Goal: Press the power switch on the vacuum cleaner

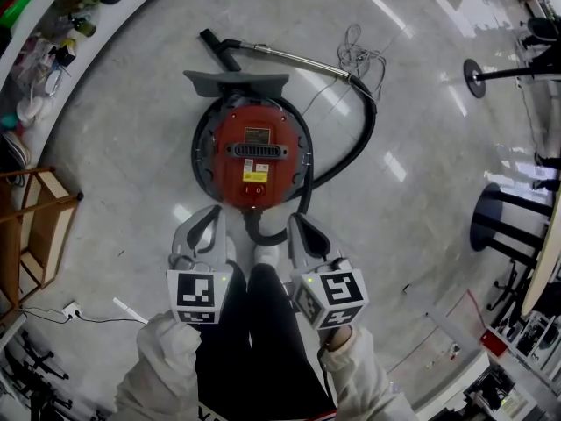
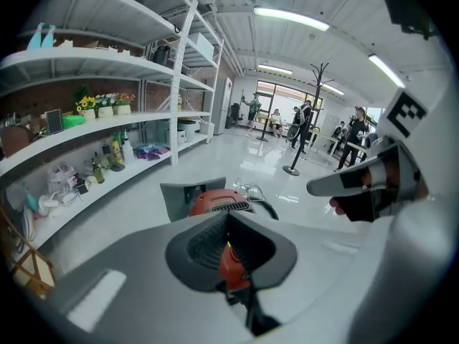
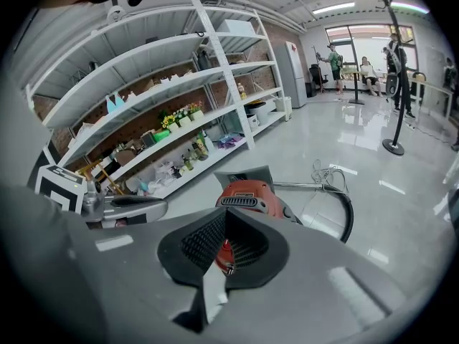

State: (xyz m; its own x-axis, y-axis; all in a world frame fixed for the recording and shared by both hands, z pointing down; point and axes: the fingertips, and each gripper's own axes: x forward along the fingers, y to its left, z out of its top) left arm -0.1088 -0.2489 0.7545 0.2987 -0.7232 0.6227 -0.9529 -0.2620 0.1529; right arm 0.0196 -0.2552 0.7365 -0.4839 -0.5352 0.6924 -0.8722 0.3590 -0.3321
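Observation:
A round red vacuum cleaner (image 1: 254,152) stands on the floor, with a grey floor head (image 1: 235,82) leaning at its far side. A black hose (image 1: 364,139) loops round its right and joins a metal wand (image 1: 298,58). I cannot pick out the power switch. My left gripper (image 1: 203,228) and right gripper (image 1: 305,235) hang side by side just short of the vacuum's near edge, apart from it. Both are shut with nothing held. The vacuum (image 2: 215,201) shows past the left gripper (image 2: 229,217), and the same vacuum (image 3: 251,192) shows beyond the right gripper (image 3: 224,213).
A loose cord (image 1: 359,55) lies by the wand's far end. Curved shelves (image 1: 35,24) with small items run along the left, with a wooden rack (image 1: 35,226) and a white power strip (image 1: 70,310) below. A coat-stand base (image 1: 476,77) and black furniture legs (image 1: 508,226) stand right.

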